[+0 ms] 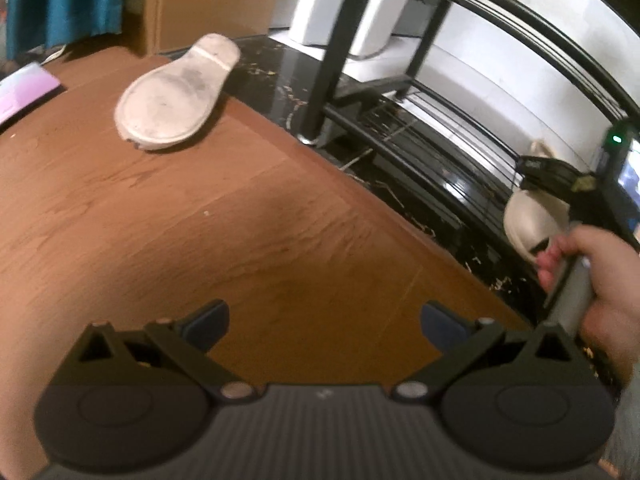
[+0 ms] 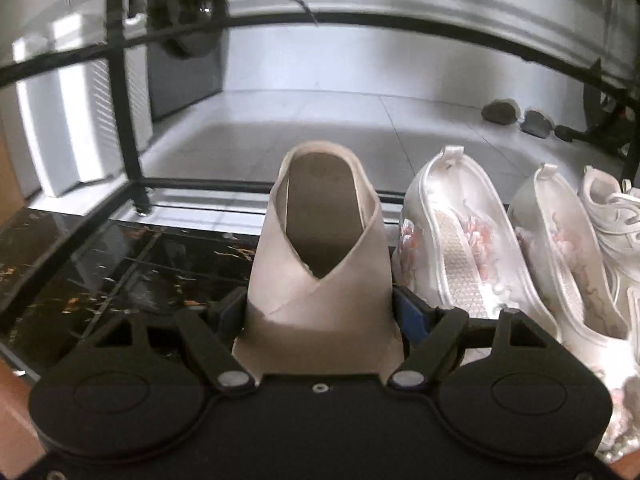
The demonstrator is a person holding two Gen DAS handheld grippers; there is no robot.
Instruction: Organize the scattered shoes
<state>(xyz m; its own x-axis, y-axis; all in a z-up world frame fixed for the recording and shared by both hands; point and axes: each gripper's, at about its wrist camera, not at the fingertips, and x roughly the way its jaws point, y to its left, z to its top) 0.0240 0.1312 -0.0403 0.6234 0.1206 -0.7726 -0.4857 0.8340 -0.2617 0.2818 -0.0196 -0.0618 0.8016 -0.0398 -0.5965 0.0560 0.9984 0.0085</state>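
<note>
My left gripper (image 1: 324, 322) is open and empty, low over the brown wooden floor (image 1: 180, 220). A beige slipper (image 1: 176, 92) lies sole-up on the floor ahead to the left, well apart from it. My right gripper (image 2: 320, 312) is shut on a second beige slipper (image 2: 320, 248) by its toe end, heel pointing away, at the black wire shoe rack (image 2: 128, 128). The same held slipper (image 1: 528, 216) and right gripper show at the right edge of the left wrist view, by the rack's lower shelf (image 1: 420, 128).
Two white floral shoes (image 2: 460, 248) and a white sneaker (image 2: 616, 220) stand in a row to the right of the held slipper. Black marble flooring (image 2: 100, 272) lies under the rack. A pink item (image 1: 24, 88) and a teal cloth (image 1: 64, 4) are at far left.
</note>
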